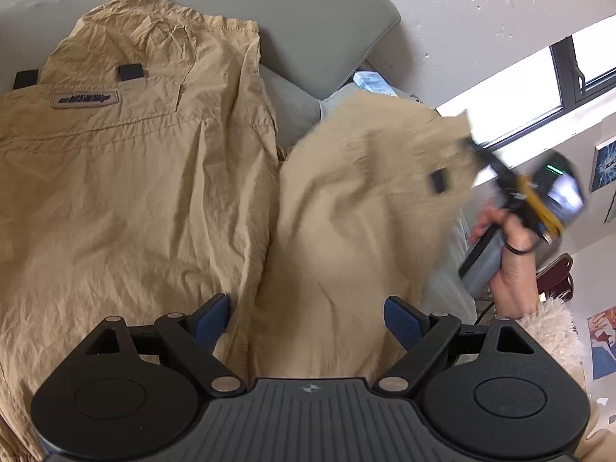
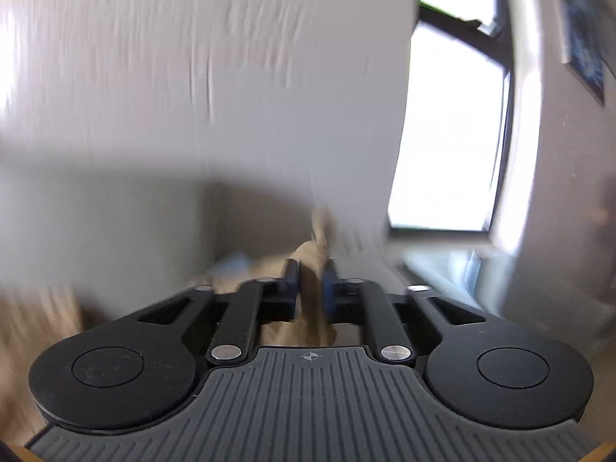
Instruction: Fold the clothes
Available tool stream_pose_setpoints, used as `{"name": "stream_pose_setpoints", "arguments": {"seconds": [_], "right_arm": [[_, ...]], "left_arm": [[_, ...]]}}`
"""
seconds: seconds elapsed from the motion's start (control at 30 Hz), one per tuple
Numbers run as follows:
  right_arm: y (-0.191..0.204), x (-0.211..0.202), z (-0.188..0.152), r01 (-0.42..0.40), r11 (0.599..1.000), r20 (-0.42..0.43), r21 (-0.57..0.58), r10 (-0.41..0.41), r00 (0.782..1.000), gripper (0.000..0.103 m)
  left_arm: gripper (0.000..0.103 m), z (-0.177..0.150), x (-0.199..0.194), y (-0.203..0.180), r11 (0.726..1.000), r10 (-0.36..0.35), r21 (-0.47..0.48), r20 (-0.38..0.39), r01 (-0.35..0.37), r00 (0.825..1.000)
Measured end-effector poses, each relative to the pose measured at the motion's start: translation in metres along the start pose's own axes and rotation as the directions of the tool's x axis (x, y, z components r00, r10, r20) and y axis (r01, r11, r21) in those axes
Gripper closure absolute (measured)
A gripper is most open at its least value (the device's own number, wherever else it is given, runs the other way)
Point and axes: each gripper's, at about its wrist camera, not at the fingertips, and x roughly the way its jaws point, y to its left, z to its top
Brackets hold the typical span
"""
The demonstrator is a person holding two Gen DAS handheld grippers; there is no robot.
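Trousers (image 1: 127, 177) spread on grey sofa (image 1: 315, 19); right gripper (image 2: 311, 281) pinched onto lifted waistband corner (image 1: 458, 142), left gripper (image 1: 306, 317) gaped wide, empty. Risked thin fabric slipping free mid-swing.

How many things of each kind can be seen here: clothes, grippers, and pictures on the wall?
Clothes: 1, the tan trousers
Grippers: 2, the left gripper and the right gripper
Wall pictures: 2, a blue picture and a red-blue picture
Total: 5

Grey sofa cushion (image 1: 327, 27), dark-framed window (image 1: 569, 73), blue wall picture (image 1: 604, 165), perhaps a small blue-white box (image 1: 371, 81).
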Motion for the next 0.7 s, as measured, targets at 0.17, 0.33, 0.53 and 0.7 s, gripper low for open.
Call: {"name": "stream_pose_setpoints", "arguments": {"seconds": [0.17, 0.33, 0.53, 0.7], "right_arm": [[-0.051, 0.022, -0.017, 0.017, 0.951, -0.276, 0.307, 0.072, 0.958, 0.045], [-0.097, -0.023, -0.034, -0.054, 0.878, -0.334, 0.475, 0.237, 0.912, 0.044], [-0.118, -0.115, -0.064, -0.125, 0.761, -0.339, 0.637, 0.422, 0.841, 0.041], [-0.104, -0.194, -0.111, -0.176, 0.631, -0.352, 0.756, 0.617, 0.704, 0.033]], "left_arm": [[0.018, 0.003, -0.015, -0.001, 1.0, -0.014, -0.005, 0.027, 0.014, 1.0], [0.018, 0.0, -0.038, -0.015, 0.998, -0.055, 0.031, 0.039, 0.054, 0.998], [0.018, -0.018, -0.087, -0.035, 0.978, 0.076, 0.193, 0.01, -0.077, 0.997], [0.012, -0.039, -0.135, -0.009, 0.966, 0.18, 0.164, 0.122, -0.199, 0.976]]}}
